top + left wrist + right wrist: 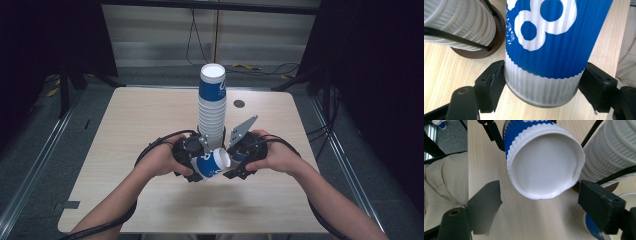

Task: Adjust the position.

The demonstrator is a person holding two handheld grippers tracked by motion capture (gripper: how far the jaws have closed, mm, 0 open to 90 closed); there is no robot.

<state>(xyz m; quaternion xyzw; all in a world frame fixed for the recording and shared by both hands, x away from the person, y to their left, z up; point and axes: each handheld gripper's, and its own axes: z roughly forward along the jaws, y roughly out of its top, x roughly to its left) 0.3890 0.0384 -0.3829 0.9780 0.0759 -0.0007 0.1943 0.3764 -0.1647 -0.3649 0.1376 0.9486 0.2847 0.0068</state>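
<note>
Near the counter's point(125, 150) front edge, the left gripper point(192, 160) had its fingers point(491, 87) clamped on a blue-and-white cup point(212, 164), turned sideways, mouth toward the right gripper point(240, 157), whose fingers point(485, 202) stood wide apart and empty, likely readying a handover beside the tall cup stack point(212, 107).

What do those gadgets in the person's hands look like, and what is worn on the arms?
Each hand holds a chunky black device: the left gripper and the right gripper. Both end in two blocky black fingers. The right one carries a grey three-cornered plate on top. Thick black cables trail back along the forearms, which are bare, with no sleeves.
</note>
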